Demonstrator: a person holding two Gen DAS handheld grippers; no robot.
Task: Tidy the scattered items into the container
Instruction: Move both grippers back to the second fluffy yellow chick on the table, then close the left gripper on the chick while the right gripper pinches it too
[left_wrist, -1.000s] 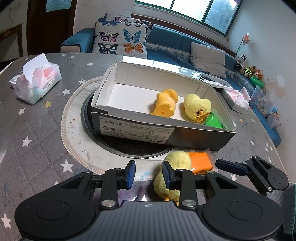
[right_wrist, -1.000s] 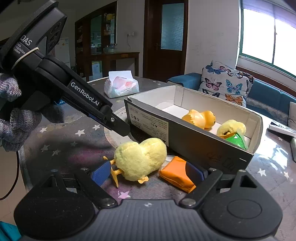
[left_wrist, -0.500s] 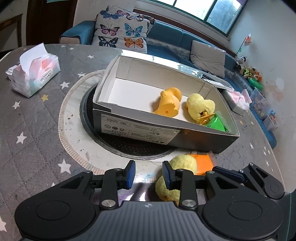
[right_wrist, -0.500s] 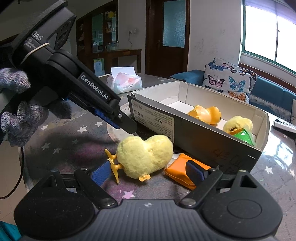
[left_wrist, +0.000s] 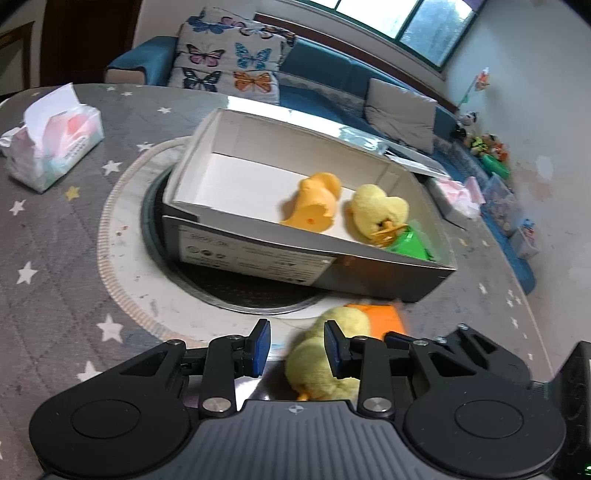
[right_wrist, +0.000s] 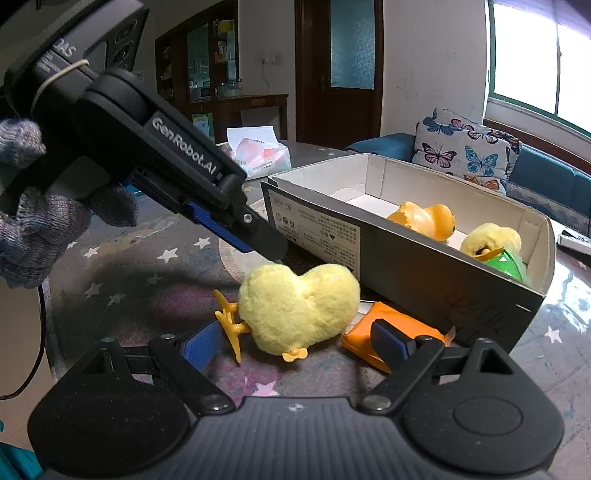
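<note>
right claw (right_wrist: 291, 349): spread wide, nothing between its pads; it sits low over the bench (right_wrist: 122, 280).
plush chick (right_wrist: 299, 306): lies on the bench just ahead of the right claw, feet toward the left pad.
orange packet (right_wrist: 373, 325): beside the chick; the right pad overlaps it in this view.
left claw (left_wrist: 295, 343): narrow gap, empty; chick (left_wrist: 325, 354) is off to its right finger's side.
step: lining up a pick, likely the chick.
next move: centre the pads on the chick without catching the packet, then close.
box (right_wrist: 406, 266): just behind both, already holding an orange duck (right_wrist: 424, 219), a second chick (right_wrist: 491, 238) and a green piece (right_wrist: 506, 264).
</note>
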